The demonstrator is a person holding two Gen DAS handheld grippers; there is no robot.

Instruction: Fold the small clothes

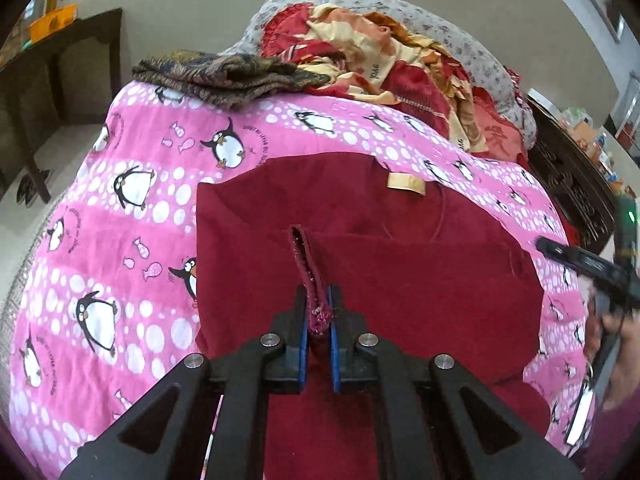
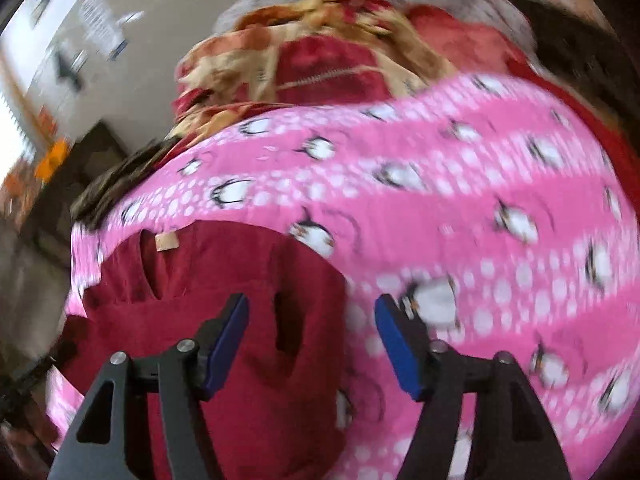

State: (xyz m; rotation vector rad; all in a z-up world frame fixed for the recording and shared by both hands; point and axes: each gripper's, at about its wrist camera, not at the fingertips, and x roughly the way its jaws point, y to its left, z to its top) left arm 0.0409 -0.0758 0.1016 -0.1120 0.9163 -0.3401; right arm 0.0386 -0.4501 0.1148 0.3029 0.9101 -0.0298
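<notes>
Left wrist view: the left claw (image 1: 319, 312) is clamped on a raised fold of a dark red garment (image 1: 400, 264), the pinched edge standing up between its blue pads (image 1: 303, 354). The garment lies spread on a pink bedsheet (image 1: 132, 240) printed with penguins and white dots, its beige label (image 1: 406, 184) showing near the far edge. At the right border of this view the right claw (image 1: 560, 250) reaches in over the sheet beside the garment's edge, with part of a hand (image 1: 624, 344) behind it. Beyond the garment, a folded brown patterned cloth (image 1: 224, 74) rests on the far side of the sheet, next to a heap of red and cream bedding (image 1: 384, 52) and a grey flowered pillow (image 1: 472, 44). A dark wooden table (image 1: 60, 64) stands on the pale floor to the left. Right wrist view, blurred by motion: the right claw (image 2: 312, 318) stands with its jaws apart, nothing between them; its left pad (image 2: 228, 344) is over the red garment (image 2: 224, 280) and its right pad (image 2: 396, 348) over the pink bedsheet (image 2: 500, 200), so it straddles the garment's right edge. The label (image 2: 167, 242) is seen again at upper left of the garment, and the bedding heap (image 2: 312, 68) lies beyond.
</notes>
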